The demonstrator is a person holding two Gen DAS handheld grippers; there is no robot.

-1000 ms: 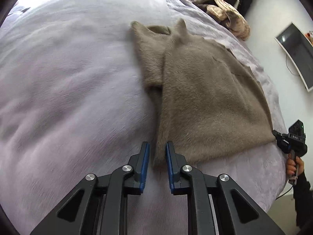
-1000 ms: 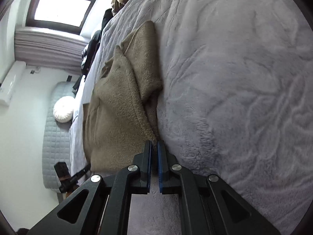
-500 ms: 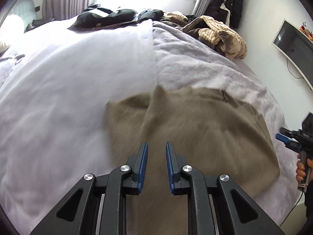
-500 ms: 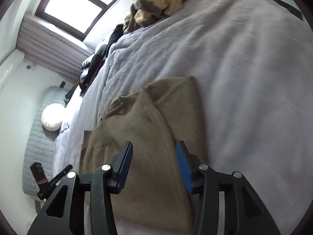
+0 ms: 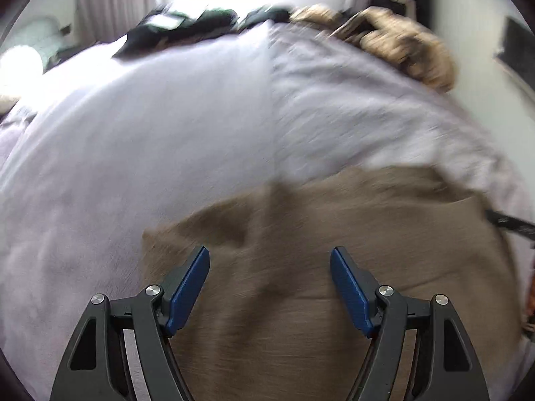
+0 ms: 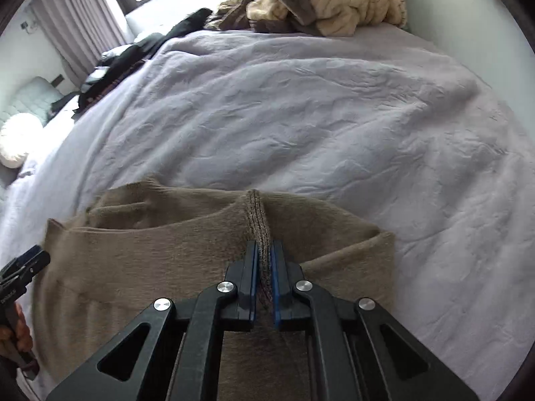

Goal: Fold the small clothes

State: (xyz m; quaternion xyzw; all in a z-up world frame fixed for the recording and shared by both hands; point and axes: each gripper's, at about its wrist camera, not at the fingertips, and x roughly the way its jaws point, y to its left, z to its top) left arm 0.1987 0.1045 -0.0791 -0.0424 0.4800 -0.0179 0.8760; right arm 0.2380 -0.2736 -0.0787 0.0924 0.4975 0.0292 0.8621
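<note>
right hand-held gripper (image 6: 264, 254): clamped on a ribbed pinch of the tan sweater (image 6: 187, 244); thin bite, may slip on lift.
left hand-held gripper (image 5: 269, 267): jaws opening, empty, above sweater; late grab skews fold.
sweater: flat on bed (image 6: 334, 117), near edge.

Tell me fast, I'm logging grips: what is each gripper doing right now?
Left gripper: jaws opening, wide apart above the brown sweater, pads gripping nothing.
Right gripper: shut on a pinched ridge of the brown sweater.
</note>
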